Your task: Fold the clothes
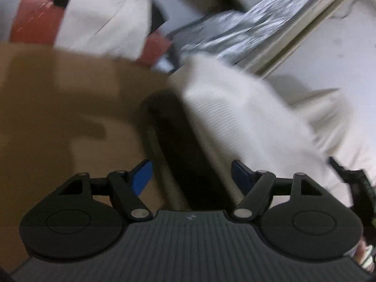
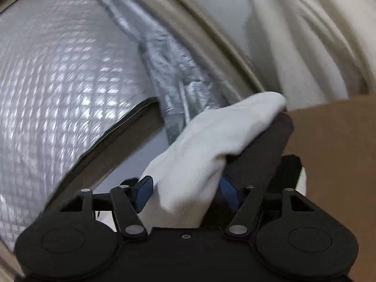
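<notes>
Everything is motion-blurred. A white ribbed garment (image 1: 246, 122) with a dark layer (image 1: 178, 145) under it lies on the brown table (image 1: 58, 117). My left gripper (image 1: 191, 177) is open. Its blue pads (image 1: 141, 178) stand wide apart, with the dark layer and the garment's edge running between them. In the right wrist view the white garment (image 2: 211, 145) and a dark cloth (image 2: 263, 155) fill the gap of my right gripper (image 2: 186, 192), which is shut on the thick bundle. A black shape at the left view's right edge (image 1: 354, 183) may be that gripper.
A silver quilted foil sheet (image 2: 58, 70) and a pale frame rail (image 2: 211, 37) lie beyond the table (image 2: 333, 164). A red container (image 1: 33, 16) with a white cloth (image 1: 105, 16) over it stands behind the table's far edge. Pale fabric (image 2: 305, 35) hangs at the right.
</notes>
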The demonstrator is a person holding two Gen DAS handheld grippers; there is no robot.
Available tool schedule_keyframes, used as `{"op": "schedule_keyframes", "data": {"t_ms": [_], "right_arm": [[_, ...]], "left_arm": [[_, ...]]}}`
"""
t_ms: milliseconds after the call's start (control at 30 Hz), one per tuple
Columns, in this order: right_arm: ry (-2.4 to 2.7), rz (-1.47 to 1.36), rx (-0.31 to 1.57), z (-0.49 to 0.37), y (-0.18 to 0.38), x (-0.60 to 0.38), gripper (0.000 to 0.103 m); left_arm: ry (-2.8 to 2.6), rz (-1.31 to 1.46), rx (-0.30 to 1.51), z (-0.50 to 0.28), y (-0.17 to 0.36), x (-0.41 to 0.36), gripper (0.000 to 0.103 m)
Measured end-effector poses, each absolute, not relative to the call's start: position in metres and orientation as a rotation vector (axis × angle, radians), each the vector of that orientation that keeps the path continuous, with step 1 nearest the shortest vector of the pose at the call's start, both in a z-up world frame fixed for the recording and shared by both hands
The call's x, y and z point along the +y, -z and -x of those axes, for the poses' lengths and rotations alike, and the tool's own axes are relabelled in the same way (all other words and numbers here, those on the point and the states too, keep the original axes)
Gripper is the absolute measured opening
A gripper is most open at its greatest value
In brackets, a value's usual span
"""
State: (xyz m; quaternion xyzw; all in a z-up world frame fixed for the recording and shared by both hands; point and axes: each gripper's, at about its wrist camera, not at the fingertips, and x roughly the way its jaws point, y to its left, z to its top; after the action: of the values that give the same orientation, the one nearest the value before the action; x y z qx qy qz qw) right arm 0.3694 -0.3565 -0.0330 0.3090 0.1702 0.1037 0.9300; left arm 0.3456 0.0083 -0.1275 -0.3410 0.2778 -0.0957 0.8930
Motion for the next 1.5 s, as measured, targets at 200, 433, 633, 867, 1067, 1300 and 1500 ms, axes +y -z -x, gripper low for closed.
{"op": "schedule_keyframes", "data": {"t_ms": [200, 433, 633, 867, 1067, 1300, 1500], "right_arm": [[-0.094, -0.598, 0.422, -0.429, 0.015, -0.362, 0.080], [0.039, -0.116, 0.360, -0.454, -0.005, -0.334, 0.035], [0.245, -0.092, 0.437, -0.448, -0.012, -0.321, 0.074], [-0.024, 0.173, 0.255, -0.366, -0.054, -0.241, 0.075], [-0.219, 0.541, 0.460, -0.331, 0.003, -0.181, 0.075], [-0.321, 0.581, 0.545, -0.295, -0.004, -0.190, 0.076], [-0.480, 0.387, 0.590, -0.325, -0.049, -0.195, 0.076]], "left_arm": [[0.280, 0.540, 0.519, -0.344, 0.111, -0.018, 0.075], [0.286, 0.574, 0.648, -0.362, 0.143, -0.046, 0.079], [0.305, 0.589, 0.620, -0.370, 0.140, -0.032, 0.080], [0.291, 0.471, 0.392, -0.349, 0.108, -0.035, 0.079], [0.244, 0.477, 0.432, -0.354, 0.108, -0.026, 0.079], [0.166, 0.545, 0.521, -0.371, 0.129, -0.011, 0.082], [0.086, 0.546, 0.450, -0.364, 0.128, -0.004, 0.082]]}}
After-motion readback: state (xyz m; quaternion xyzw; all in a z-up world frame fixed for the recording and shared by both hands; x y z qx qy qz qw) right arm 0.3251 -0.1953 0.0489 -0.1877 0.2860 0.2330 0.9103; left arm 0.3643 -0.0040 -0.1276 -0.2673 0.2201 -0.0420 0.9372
